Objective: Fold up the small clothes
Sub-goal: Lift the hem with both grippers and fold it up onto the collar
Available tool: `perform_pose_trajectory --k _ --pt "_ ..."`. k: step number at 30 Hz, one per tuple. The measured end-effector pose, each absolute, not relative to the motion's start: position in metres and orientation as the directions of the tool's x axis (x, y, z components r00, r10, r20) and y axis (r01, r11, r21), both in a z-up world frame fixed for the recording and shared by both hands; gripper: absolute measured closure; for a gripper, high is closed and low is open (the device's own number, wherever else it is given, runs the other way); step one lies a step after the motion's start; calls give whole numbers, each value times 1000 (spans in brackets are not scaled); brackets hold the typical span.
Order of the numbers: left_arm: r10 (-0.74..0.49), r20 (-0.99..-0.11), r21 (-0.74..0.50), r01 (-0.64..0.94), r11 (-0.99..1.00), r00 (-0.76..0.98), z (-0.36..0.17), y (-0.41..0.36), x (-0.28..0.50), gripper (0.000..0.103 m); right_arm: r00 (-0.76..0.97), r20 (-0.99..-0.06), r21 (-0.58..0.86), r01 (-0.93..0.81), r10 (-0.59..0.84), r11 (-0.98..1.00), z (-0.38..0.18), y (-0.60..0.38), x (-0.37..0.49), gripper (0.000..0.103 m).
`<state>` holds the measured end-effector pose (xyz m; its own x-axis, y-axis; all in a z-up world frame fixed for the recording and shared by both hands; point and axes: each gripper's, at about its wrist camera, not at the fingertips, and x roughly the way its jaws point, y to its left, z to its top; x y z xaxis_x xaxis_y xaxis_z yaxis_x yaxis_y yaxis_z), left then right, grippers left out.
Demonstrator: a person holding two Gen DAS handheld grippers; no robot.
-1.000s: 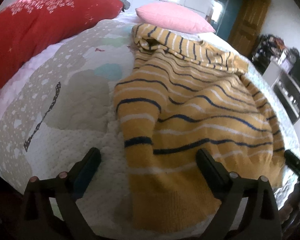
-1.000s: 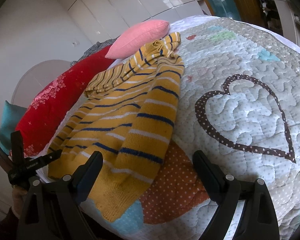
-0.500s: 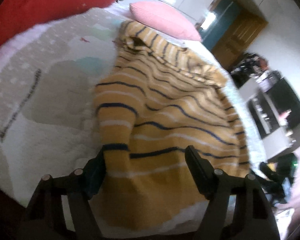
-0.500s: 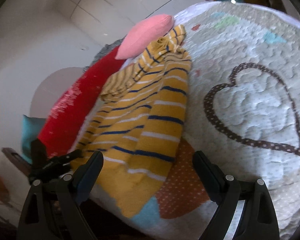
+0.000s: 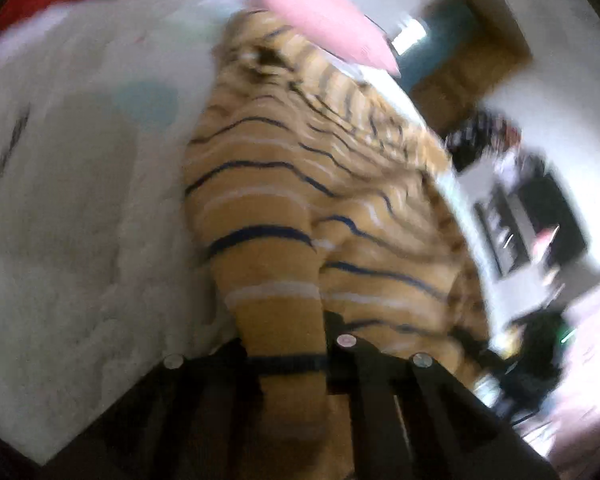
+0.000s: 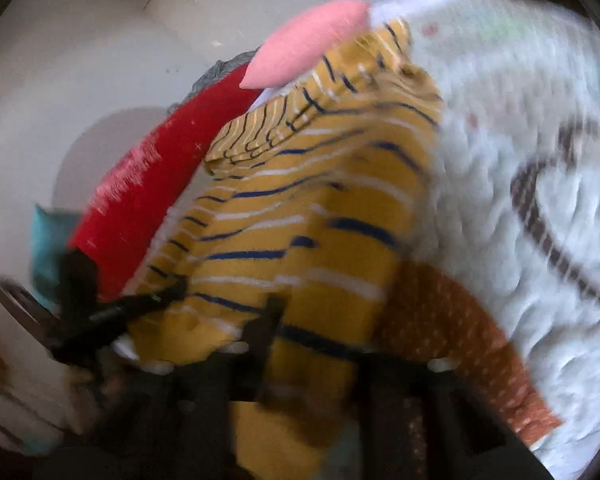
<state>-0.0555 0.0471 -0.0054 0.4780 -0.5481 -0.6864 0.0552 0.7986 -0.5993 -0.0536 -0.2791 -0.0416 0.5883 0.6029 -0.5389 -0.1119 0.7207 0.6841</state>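
Both our claws have just gone from standing wide apart over the near end of the yellow striped sweater (image 5: 300, 208) to biting into it. Our left gripper (image 5: 286, 354) has come in over the near hem and is now clamped on a strip of the knit, which runs up between its fingers and spreads out ahead of it across the bed. Our right gripper (image 6: 314, 340) is closing at this moment, with the other near corner of the sweater between its fingers; the blur keeps us from being sure the pads are fully seated, but the cloth fills the gap and looks pinched. From the right claw, the rest of the garment lies ahead and a little to the left, its far end reaching the pink pillow (image 6: 308, 42), with the red cushion (image 6: 140, 196) further left and the quilt (image 6: 520, 120) with its heart outline off to the right. The left claw shows in the right view too, down at the left edge of the sweater. We judge that with both near corners now taken, the hem can be lifted and carried toward the neckline for the first fold.
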Motion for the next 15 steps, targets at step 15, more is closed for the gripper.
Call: perform_pose_trajectory --k 15 --pt "-452 -732 -449 138 883 510 44 36 -161 97 549 -457 757 -171 699 630 -7 -310 -155 93"
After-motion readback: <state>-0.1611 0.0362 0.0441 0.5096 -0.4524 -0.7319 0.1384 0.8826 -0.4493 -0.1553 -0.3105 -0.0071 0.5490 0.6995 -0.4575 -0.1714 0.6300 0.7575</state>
